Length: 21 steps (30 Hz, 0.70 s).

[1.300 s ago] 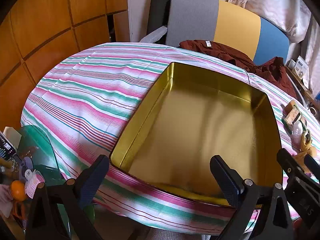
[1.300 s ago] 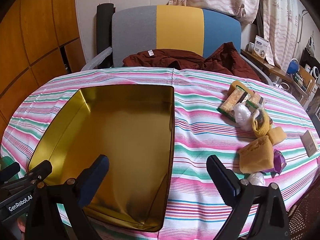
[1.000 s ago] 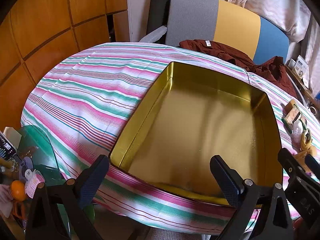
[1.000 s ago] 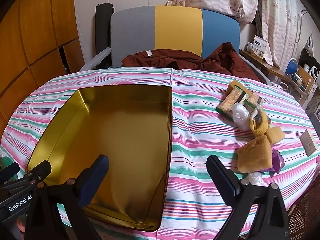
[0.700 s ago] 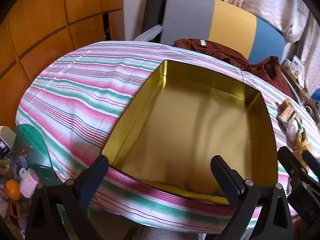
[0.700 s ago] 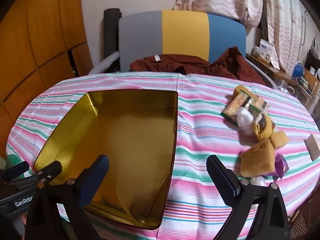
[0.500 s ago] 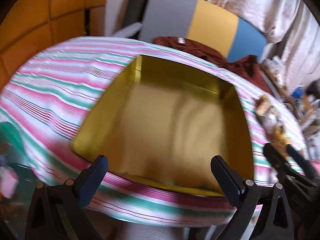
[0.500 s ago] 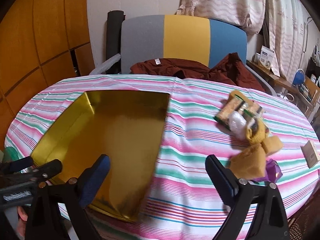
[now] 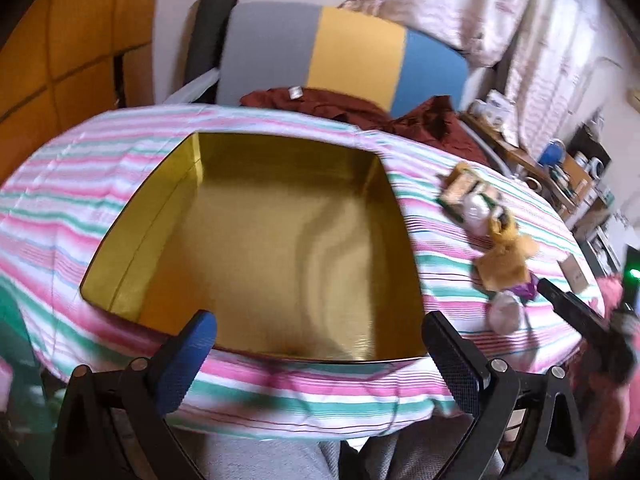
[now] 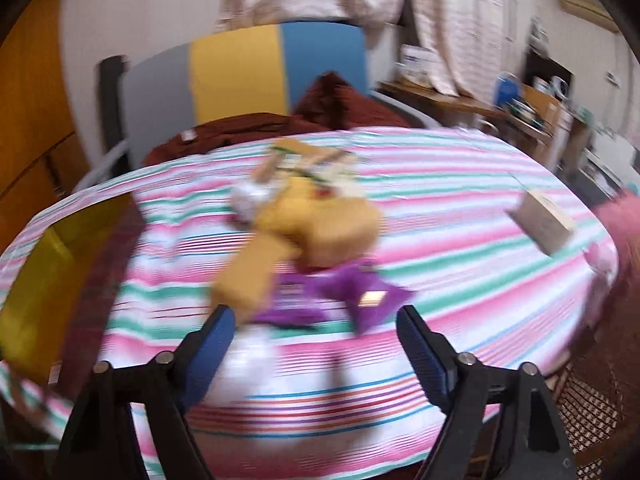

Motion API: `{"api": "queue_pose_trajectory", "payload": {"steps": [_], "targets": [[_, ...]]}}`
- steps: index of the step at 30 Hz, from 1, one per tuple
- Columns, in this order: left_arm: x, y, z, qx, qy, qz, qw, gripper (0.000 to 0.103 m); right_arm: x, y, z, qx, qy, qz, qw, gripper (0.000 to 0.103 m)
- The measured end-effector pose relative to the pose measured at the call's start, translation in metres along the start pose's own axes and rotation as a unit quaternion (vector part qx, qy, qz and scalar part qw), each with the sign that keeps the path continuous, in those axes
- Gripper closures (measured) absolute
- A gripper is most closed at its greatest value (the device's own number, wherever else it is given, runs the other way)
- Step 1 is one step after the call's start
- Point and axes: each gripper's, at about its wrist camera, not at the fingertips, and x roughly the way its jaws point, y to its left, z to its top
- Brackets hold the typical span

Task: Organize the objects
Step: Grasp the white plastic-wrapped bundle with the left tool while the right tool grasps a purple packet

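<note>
Both my grippers gape wide, empty. My right gripper (image 10: 312,340) has swung from the gold tin (image 9: 280,248) at the table's left edge toward the blurred pile of small objects (image 10: 304,232) mid-table: picking starts now, I judge.

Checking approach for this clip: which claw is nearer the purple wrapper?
Right. The right claw hovers open just before the purple wrapper; the left claw faces the gold tin, well aside.
</note>
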Motion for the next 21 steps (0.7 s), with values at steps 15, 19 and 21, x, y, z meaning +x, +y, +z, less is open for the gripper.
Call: {"api": "queue_pose_trajectory", "payload": {"steps": [15,19,21], "targets": [[-0.002,-0.070,-0.022,0.084,0.014,-0.065,0.9943,0.000,0.067,-0.043,0.012,-0.053,0.041,0.022,0.997,0.042],[0.003,-0.086,-0.024,0.101,0.020,-0.078,0.9916,0.000,0.068,-0.032,0.006,-0.080,0.034,0.027,0.996,0.049],[0.008,-0.098,-0.025,0.117,0.029,-0.088,0.9887,0.000,0.067,-0.036,0.003,-0.057,0.034,0.042,0.997,0.050]]}}
